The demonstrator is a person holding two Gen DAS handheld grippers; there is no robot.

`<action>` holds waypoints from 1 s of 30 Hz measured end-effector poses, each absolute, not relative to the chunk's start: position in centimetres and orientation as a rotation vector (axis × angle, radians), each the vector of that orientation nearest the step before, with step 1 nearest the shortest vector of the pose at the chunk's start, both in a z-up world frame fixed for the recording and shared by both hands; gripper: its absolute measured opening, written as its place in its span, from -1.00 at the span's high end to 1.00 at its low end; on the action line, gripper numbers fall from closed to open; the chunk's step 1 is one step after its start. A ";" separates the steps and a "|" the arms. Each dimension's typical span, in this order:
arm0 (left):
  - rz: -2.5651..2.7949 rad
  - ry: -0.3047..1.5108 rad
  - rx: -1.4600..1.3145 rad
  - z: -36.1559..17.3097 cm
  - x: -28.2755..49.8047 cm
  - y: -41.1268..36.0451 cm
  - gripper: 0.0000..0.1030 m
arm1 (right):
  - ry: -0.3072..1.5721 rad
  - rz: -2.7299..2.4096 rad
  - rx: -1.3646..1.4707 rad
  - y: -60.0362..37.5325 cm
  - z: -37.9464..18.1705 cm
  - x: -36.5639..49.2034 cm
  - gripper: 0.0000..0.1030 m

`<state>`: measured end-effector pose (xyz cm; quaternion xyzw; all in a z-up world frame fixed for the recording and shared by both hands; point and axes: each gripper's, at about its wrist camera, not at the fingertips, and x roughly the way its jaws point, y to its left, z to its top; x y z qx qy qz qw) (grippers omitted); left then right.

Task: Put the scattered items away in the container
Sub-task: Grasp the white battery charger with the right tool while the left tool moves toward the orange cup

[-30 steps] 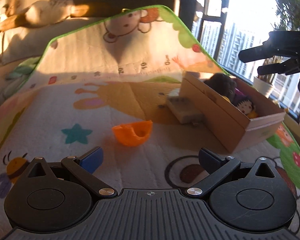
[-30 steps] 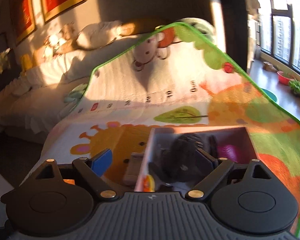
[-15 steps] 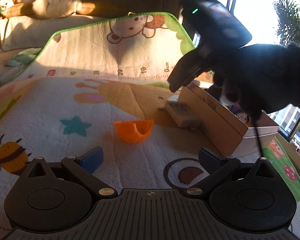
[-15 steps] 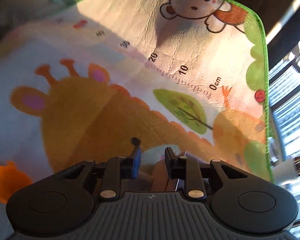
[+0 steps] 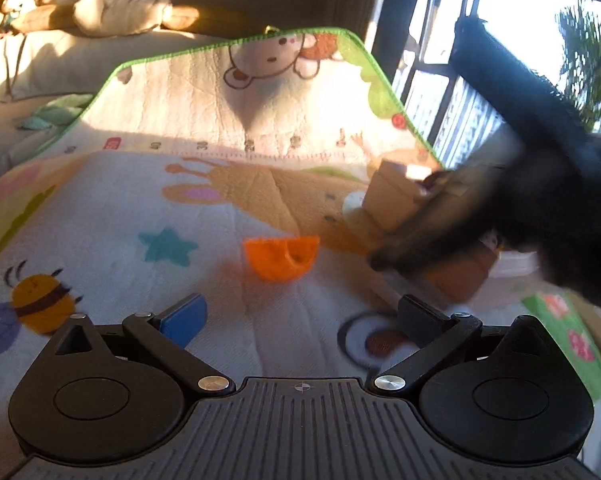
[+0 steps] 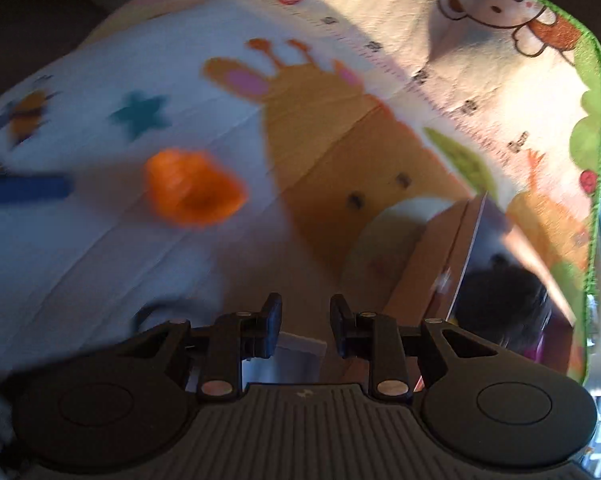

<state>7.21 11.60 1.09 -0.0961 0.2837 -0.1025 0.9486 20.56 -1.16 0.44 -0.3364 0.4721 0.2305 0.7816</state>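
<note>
A: Checking the left claw (image 5: 300,320) first: its jaws stand wide apart, nothing between them, above a printed play mat (image 5: 112,216).

B: Position of the scattered item?

A: An orange cup-shaped toy (image 5: 280,258) lies on the mat ahead of the left claw, clear of both fingers. In the right wrist view the same toy (image 6: 194,192) sits up and to the left, well apart from the right claw (image 6: 306,320).

B: State of the right claw?

A: Its jaws are drawn close together with a narrow gap left; nothing is gripped. In the left wrist view it appears as a dark, blurred shape (image 5: 428,236) pointing down in front of the cardboard box (image 5: 392,192).

B: And the container?

A: The cardboard box (image 6: 432,264) rests on the mat to the right of the toy. A dark plush object (image 6: 500,296) lies inside. A pale flat piece (image 5: 360,212) lies against the box's near side; what it is cannot be told.
</note>
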 end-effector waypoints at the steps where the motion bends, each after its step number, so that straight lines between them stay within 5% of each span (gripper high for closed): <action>1: -0.224 0.585 -0.195 1.1 6.7 11.6 -1.00 | 1.039 0.533 -0.704 -1.7 0.6 18.9 0.50; 6: -0.308 0.628 -0.204 1.0 4.5 11.2 -1.00 | 0.932 0.605 -0.695 -5.5 1.7 10.6 0.37; 9: -0.298 0.647 -0.172 0.9 4.4 10.1 -1.00 | 0.852 0.605 -0.618 -8.1 2.2 7.4 -0.37; 20: -0.259 0.702 -0.059 2.1 3.8 6.5 -1.00 | 0.731 0.208 -0.541 -16.4 -0.1 7.7 -0.44; 23: -0.244 0.712 -0.037 2.2 3.5 6.0 -1.00 | 0.721 0.252 -0.320 -18.6 0.8 7.5 -0.67; 25: -0.234 0.725 -0.029 2.1 3.5 5.7 -1.00 | 0.695 0.326 -0.180 -19.3 1.2 6.8 -1.00; 30: -0.212 0.752 -0.033 1.6 3.4 5.4 -1.00 | 0.628 0.408 -0.049 -18.2 0.2 6.1 -1.00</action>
